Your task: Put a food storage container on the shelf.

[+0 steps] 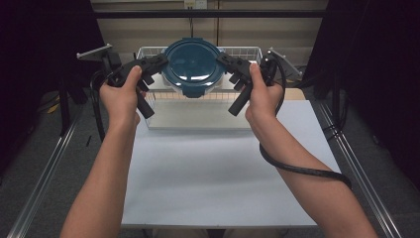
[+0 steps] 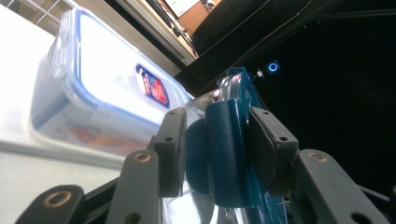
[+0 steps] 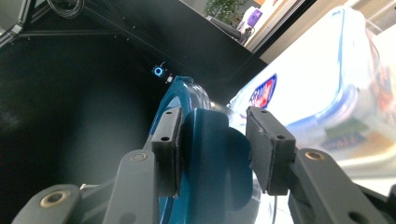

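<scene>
We hold a round teal-lidded container [image 1: 192, 67] up between us, above the far end of the white surface [image 1: 218, 168], at about twelve o'clock in the high view. It hangs in front of a white wire basket [image 1: 148, 52] that stands at the far edge.

Our left tongs [image 1: 161, 63] come in from nine o'clock and are clenched on the container's side latch; in the left gripper view both pads [image 2: 172, 140] press against the teal flap [image 2: 224, 149] that stands between them. Our right tongs [image 1: 223, 60] come in from three o'clock and grip the opposite latch: in the right gripper view the teal flap [image 3: 210, 154] sits between the pads, the one at nine o'clock [image 3: 167, 140] tight against it, while the one at three o'clock looks slightly off; we cannot tell whether it touches.

Behind the lid, both gripper views catch a clear rectangular box with a blue-edged lid [image 2: 102, 84] and a red and blue label, lying just beyond the container. A black cable [image 1: 297, 168] loops under our right forearm.
</scene>
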`<state>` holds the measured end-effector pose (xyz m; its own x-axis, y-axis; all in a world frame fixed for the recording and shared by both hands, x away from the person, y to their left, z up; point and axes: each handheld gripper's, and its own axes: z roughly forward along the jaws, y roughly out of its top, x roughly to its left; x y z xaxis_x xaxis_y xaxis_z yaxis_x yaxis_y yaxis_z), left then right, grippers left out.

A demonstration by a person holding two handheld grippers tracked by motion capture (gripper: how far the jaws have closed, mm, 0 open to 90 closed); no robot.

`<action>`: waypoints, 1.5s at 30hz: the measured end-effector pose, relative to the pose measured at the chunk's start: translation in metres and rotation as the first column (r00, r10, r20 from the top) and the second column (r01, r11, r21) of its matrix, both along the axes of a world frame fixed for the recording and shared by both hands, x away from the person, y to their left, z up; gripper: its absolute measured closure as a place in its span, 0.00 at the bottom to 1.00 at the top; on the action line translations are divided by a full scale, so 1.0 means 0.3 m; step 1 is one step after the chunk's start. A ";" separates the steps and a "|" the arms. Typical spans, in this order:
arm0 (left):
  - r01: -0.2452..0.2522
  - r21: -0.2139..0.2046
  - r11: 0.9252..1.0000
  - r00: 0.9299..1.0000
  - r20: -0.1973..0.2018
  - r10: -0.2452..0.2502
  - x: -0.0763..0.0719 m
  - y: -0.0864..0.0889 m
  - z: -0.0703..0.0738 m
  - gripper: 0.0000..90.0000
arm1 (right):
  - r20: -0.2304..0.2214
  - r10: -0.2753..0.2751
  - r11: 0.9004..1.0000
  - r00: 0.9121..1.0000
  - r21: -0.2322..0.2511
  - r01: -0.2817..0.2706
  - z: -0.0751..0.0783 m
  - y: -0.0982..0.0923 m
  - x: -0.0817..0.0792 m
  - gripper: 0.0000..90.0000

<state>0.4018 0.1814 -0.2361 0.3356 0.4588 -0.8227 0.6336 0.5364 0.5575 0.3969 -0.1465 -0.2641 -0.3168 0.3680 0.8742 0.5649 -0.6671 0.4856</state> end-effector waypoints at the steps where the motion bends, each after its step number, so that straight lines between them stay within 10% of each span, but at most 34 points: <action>1: 0.003 0.001 1.000 1.000 0.002 -0.003 0.009 0.001 0.004 0.65 | 0.006 -0.003 1.000 1.000 0.002 0.003 0.005 0.002 0.010 0.65; 14: -0.007 0.000 1.000 1.000 -0.009 0.007 0.149 -0.005 0.033 0.65 | 0.003 -0.058 0.998 0.998 0.009 0.058 0.043 0.015 0.127 0.65; 31: -0.077 -0.023 0.997 0.992 -0.099 0.074 0.336 -0.038 0.010 0.65 | -0.120 -0.132 0.990 0.984 0.040 0.137 0.030 0.026 0.299 0.65; 45: -0.116 -0.044 0.992 0.988 -0.107 0.111 0.383 -0.051 -0.037 0.63 | -0.165 -0.164 0.985 0.973 0.026 0.170 0.025 0.035 0.347 0.64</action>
<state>0.5166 0.1660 -0.2472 0.1951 0.4462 -0.8734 0.6202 0.6338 0.4623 0.5010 -0.1361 -0.2568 -0.1076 0.3678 0.9237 0.5126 -0.7755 0.3685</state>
